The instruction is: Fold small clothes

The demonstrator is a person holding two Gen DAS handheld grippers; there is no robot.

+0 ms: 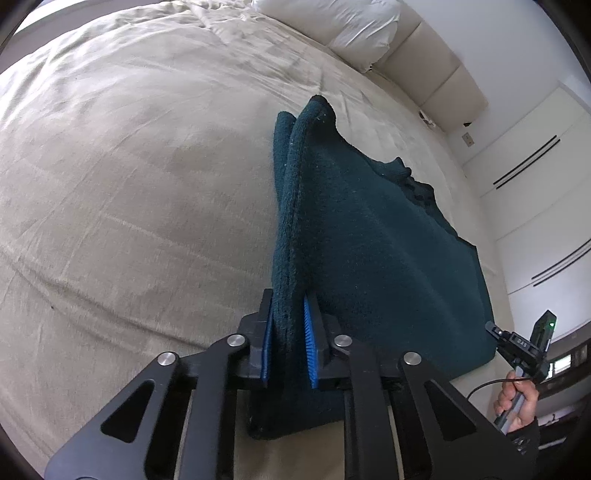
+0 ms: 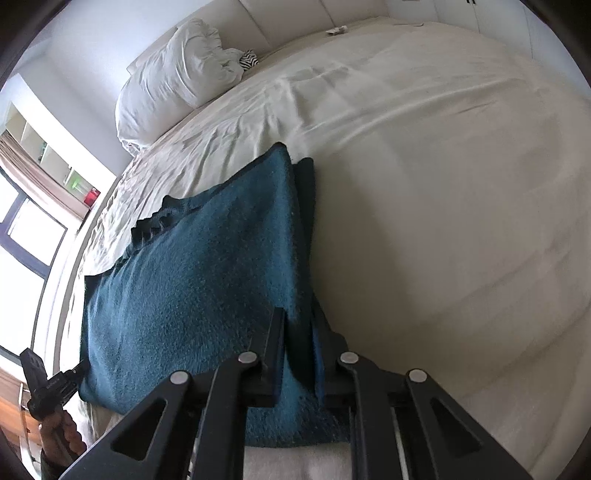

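Left wrist view: the left gripper (image 1: 290,332) is pinching one edge of a single teal garment (image 1: 369,240), its blue pads (image 1: 309,343) pressing the fabric, which is stretching ahead and rightward over the bed (image 1: 129,184). One pillow (image 1: 351,26) is lying far ahead.

Right wrist view: the right gripper (image 2: 299,354) is clamping the opposite edge; the garment (image 2: 192,277) is spreading leftward, long axis running forward.
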